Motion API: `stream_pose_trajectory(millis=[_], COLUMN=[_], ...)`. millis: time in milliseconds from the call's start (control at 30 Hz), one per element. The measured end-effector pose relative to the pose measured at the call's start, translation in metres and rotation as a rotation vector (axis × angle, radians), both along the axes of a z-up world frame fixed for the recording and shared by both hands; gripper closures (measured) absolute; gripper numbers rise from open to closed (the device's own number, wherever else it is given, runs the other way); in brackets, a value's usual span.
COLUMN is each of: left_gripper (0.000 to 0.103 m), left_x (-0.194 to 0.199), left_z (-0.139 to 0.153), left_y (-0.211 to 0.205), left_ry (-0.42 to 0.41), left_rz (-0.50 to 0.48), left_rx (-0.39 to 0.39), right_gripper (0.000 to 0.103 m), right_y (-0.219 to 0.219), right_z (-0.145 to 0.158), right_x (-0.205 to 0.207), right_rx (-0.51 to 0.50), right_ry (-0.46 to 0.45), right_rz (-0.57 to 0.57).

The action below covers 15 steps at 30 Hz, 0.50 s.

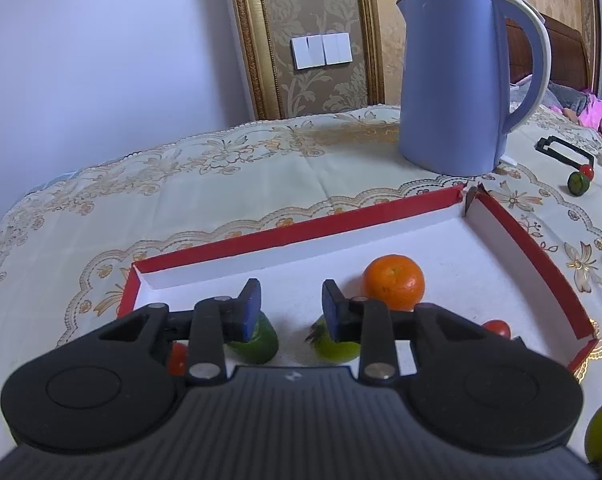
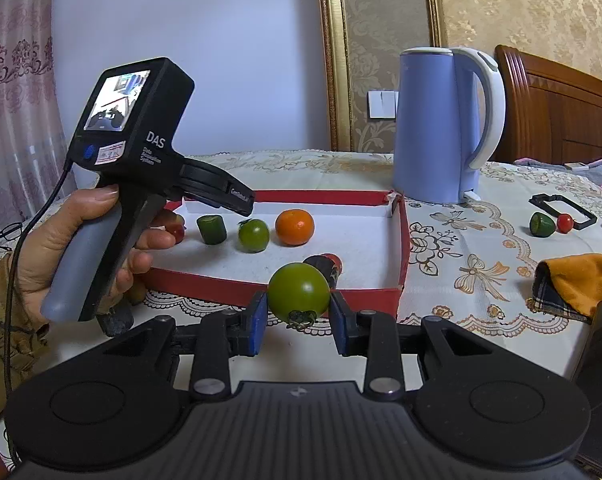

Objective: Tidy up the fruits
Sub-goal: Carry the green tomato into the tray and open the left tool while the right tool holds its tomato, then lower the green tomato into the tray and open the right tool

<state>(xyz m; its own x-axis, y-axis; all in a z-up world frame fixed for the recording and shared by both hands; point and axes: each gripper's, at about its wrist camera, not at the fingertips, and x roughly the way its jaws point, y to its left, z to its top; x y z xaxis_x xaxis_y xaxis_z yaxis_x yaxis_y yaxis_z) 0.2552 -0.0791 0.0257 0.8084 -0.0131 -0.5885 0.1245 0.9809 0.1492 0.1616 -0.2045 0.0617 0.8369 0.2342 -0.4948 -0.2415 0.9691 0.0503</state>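
Where the red tray (image 2: 401,240) sits, an orange (image 2: 294,227) and perhaps limes rest inside.

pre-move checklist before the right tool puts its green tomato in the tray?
1. Right tool shut on the green tomato: ok.
2. Bare tray floor next to the orange: ok.
3. Left tool empty, pads apart: ok.
4. Left tool out of the drop path: not ok, it hangs over the tray's row of fruit.
5. Kettle outside the tray: ok.
6. Fruit left on the cloth, lime piece and small red tomato: not ok.
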Motion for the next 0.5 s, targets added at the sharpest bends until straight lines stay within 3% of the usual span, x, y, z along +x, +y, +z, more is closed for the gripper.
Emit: stream_pose_trajectory(millis=[333, 500], left_gripper=[0.036, 0.026], left_x=[-0.021, -0.035], left_z=[0.011, 0.019], left_y=[0.018, 0.03], left_ry=[-0.054, -0.088], left_rz=[0.04, 0.074], left_rx=[0.003, 0.012], right_gripper=[0.071, 0.071], right_y=[0.004, 0.007], right_z=[0.004, 0.012], right_x=[0.009, 0.022], right_rx=[-0.006, -0.019], right_ry=[-0.014, -0.029], right_rz=[0.006, 0.011])
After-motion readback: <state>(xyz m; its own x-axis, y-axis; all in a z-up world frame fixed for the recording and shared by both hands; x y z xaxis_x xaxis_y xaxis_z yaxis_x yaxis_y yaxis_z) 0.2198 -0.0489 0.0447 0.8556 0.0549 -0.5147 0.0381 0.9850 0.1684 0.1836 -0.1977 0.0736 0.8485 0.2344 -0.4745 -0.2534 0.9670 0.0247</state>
